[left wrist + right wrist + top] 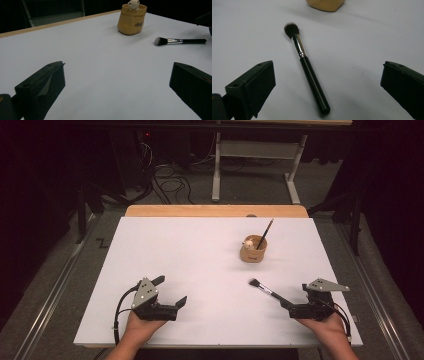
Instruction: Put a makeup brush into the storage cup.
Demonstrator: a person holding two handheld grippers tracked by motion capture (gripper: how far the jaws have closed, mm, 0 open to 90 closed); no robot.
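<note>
A black-handled makeup brush [265,289] lies flat on the white table [200,255], bristles pointing away from me. My right gripper [295,295] is open, and the brush handle [312,77] lies between its two jaws without touching either. Behind the brush stands a tan cup [253,250] holding a thin dark brush [265,234] and a small white figure. My left gripper [170,291] rests open at the near left with nothing between its jaws. In the left gripper view [117,65] the cup [131,20] and the lying brush [175,41] are far ahead to the right.
A wooden strip [215,211] borders the far edge of the table. Beyond it are a white desk frame [255,165] and cables on the floor [170,182]. Bare white surface spreads between and ahead of the grippers.
</note>
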